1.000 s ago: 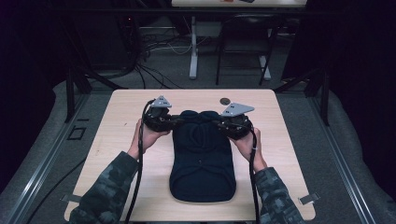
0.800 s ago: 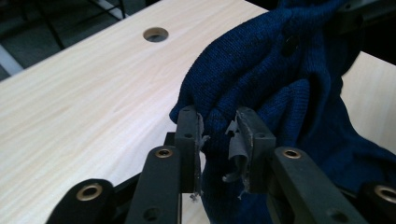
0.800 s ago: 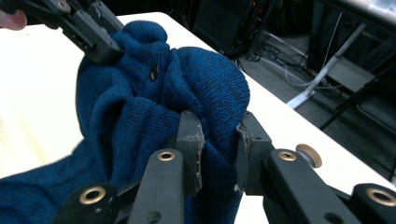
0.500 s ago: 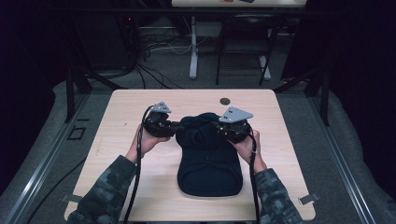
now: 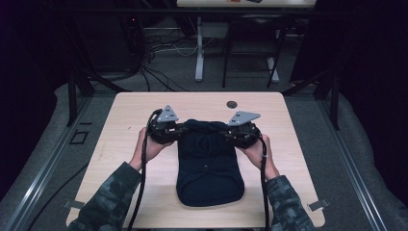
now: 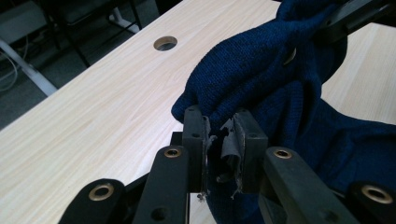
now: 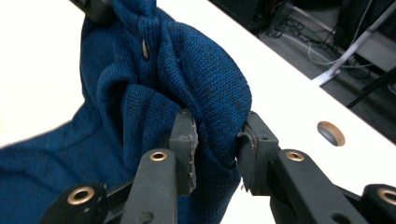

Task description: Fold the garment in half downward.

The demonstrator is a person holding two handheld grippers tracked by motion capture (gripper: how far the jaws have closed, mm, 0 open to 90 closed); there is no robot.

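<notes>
High view: a dark blue knitted garment lies at centre frame on the pale wooden surface, its upper edge bunched between the left tongs and the right tongs, each held in one hand. Left gripper view: the left tongs are clamped on a fold of the garment at centre frame, a round hole at upper left. Right gripper view: the right tongs, jaws just widened slightly, grip a thick bunch of the garment.
</notes>
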